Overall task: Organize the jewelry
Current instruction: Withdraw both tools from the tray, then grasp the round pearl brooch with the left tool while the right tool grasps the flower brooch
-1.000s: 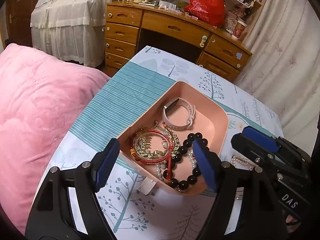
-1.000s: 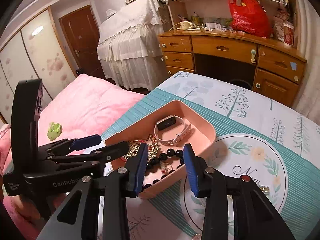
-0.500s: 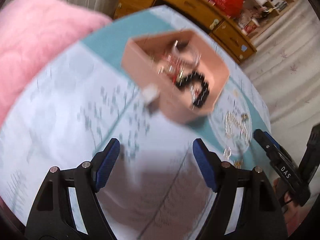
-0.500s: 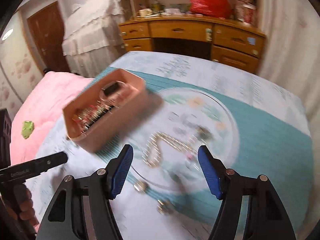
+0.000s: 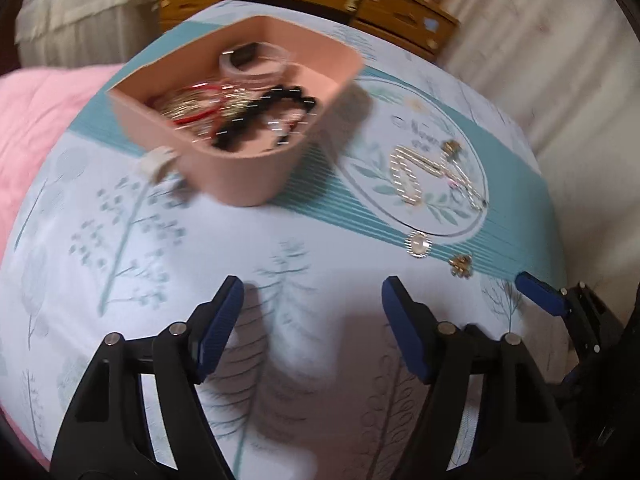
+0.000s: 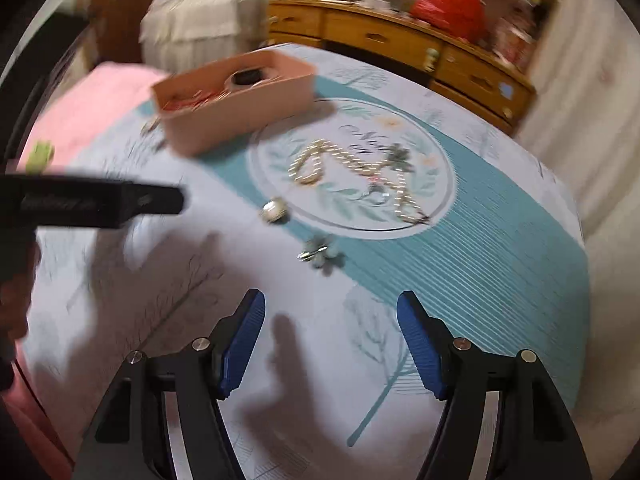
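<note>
A pink box on the tablecloth holds a watch, a black bead bracelet and gold and red bangles. Right of it a pearl necklace lies on the round print. A round pearl brooch and a small gold flower piece lie nearer me. My left gripper is open and empty above bare cloth, short of the box. My right gripper is open and empty, short of the flower piece; it also shows in the left wrist view.
A wooden desk with drawers and a red bag stand behind the table. A pink blanket lies at the left. A curtain hangs at the right. The left gripper's body crosses the right wrist view.
Both grippers have pulled back from over the box toward the table's near side. The right gripper has opened wider. Loose jewelry on the cloth has come into view.
</note>
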### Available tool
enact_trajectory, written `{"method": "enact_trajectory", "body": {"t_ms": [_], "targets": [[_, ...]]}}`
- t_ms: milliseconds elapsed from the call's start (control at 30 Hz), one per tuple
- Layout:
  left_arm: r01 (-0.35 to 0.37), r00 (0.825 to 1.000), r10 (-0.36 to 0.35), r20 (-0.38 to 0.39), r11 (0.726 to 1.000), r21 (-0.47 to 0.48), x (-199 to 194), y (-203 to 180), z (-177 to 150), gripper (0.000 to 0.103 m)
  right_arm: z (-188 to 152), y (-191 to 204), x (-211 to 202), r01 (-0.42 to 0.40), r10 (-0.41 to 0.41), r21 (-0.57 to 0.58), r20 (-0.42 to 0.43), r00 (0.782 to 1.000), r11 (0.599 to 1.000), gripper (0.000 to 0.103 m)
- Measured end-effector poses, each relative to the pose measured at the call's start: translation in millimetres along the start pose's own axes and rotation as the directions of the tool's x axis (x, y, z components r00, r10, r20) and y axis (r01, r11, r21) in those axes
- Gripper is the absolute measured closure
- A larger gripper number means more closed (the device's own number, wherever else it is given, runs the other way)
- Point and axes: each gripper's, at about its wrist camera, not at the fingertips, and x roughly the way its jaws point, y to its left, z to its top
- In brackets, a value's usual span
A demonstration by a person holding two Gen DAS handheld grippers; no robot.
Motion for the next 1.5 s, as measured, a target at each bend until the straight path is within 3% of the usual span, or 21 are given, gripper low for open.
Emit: {"method": "enact_trajectory", "body": {"t_ms": [133, 333, 567, 633, 767, 867, 967, 1100, 1367, 1500], "targets": [[-0.002, 1.0, 0.002, -0.006, 0.996, 0.085, 7, -23, 5, 0.042, -2, 17, 4, -0.006, 0.008, -0.074, 0.023, 1.0, 0.997, 0.034], [0.009, 1.0, -0.006, -0.018, 0.989, 0.15, 20, -44, 12, 0.056, 1, 12, 13, -0.06, 0.062, -0.034, 0.047, 0.997, 0.998, 0.034], [0.029, 0.999, -0.026, -0.022, 0.979, 0.203, 31, -67, 25, 0.058, 13, -3, 23, -0.091, 0.09, 0.004, 0.061, 0.994, 0.996, 0.034], [0.039, 0.999, -0.033, -0.034, 0.973, 0.228, 35, -73, 26, 0.059, 15, -6, 25, -0.084, 0.084, 0.007, 0.076, 0.994, 0.996, 0.038], [-0.003, 0.999, 0.013, -0.03, 0.949, 0.316, 38, -86, 24, 0.063, 19, -12, 28, -0.073, 0.069, 0.028, 0.101, 0.993, 0.997, 0.058], [-0.045, 0.998, 0.055, -0.015, 0.922, 0.383, 39, -93, 22, 0.077, 21, -11, 30, -0.078, 0.074, 0.028, 0.107, 0.991, 0.997, 0.068], [-0.046, 0.998, 0.059, -0.022, 0.926, 0.375, 39, -93, 24, 0.086, 22, -9, 30, -0.083, 0.081, 0.015, 0.109, 0.991, 0.996, 0.075], [-0.052, 0.998, 0.063, -0.017, 0.925, 0.377, 40, -93, 25, 0.086, 23, -10, 31, -0.111, 0.107, 0.027, 0.111, 0.988, 0.993, 0.082], [-0.044, 0.999, 0.051, -0.011, 0.934, 0.354, 38, -88, 25, 0.086, 23, -10, 27, -0.11, 0.1, 0.08, 0.112, 0.989, 0.991, 0.083], [-0.008, 1.0, 0.01, -0.004, 0.936, 0.351, 29, -76, 26, 0.086, 25, -4, 25, -0.111, 0.1, 0.118, 0.1, 0.99, 0.987, 0.083]]}}
